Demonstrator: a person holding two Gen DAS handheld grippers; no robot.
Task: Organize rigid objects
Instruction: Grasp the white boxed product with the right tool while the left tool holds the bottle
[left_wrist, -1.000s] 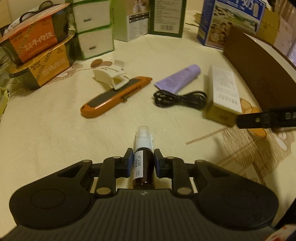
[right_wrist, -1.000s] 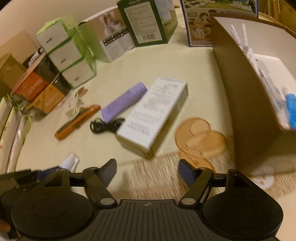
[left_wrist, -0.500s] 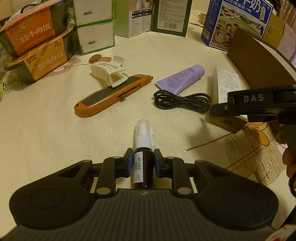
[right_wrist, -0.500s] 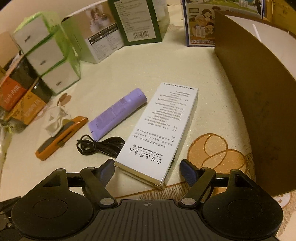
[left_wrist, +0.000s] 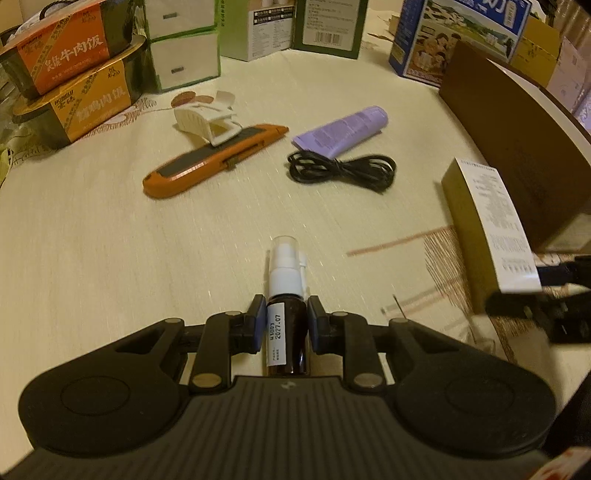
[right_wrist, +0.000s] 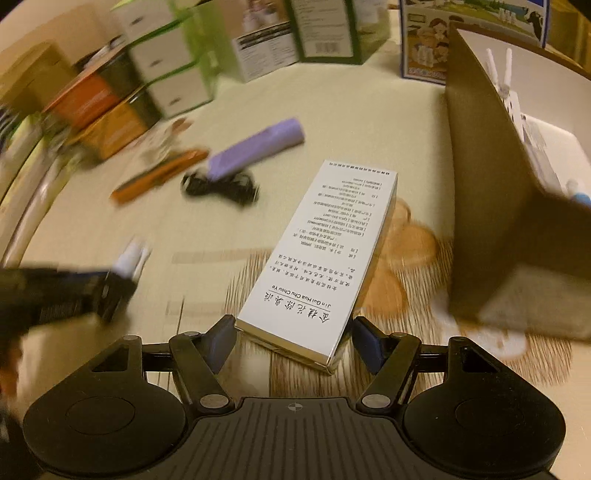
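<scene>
The left gripper (left_wrist: 283, 325) is clamping a small brown glass spray bottle with a white pump top (left_wrist: 286, 295) between its blue pads, nozzle pointing forward over the cream tablecloth (left_wrist: 110, 240). The right gripper (right_wrist: 293, 341) is closing in around the near end of a long white printed cardboard carton (right_wrist: 325, 258), which is lying flat on the cloth just beside the tall brown cardboard bin (right_wrist: 491, 177); the jaws are narrowing with the carton's end between them, but a sliver of cloth is still showing on each side, so the pads are not yet pressing. The step in hand looks like picking up this carton while the bottle is being carried, both probably bound for the bin. The next move is calling for the jaws to square up on the carton's long sides, close firmly, and lift without tipping it. Counting what is lying loose on the cloth in the left view: one orange utility knife (left_wrist: 214, 158), one cream plastic hair claw (left_wrist: 207, 120) resting on the knife, one lilac squeeze tube (left_wrist: 343, 127), one coiled black cable (left_wrist: 343, 170) touching the tube, one carton and one held bottle. Several upright boxes are standing along the far edge.
</scene>
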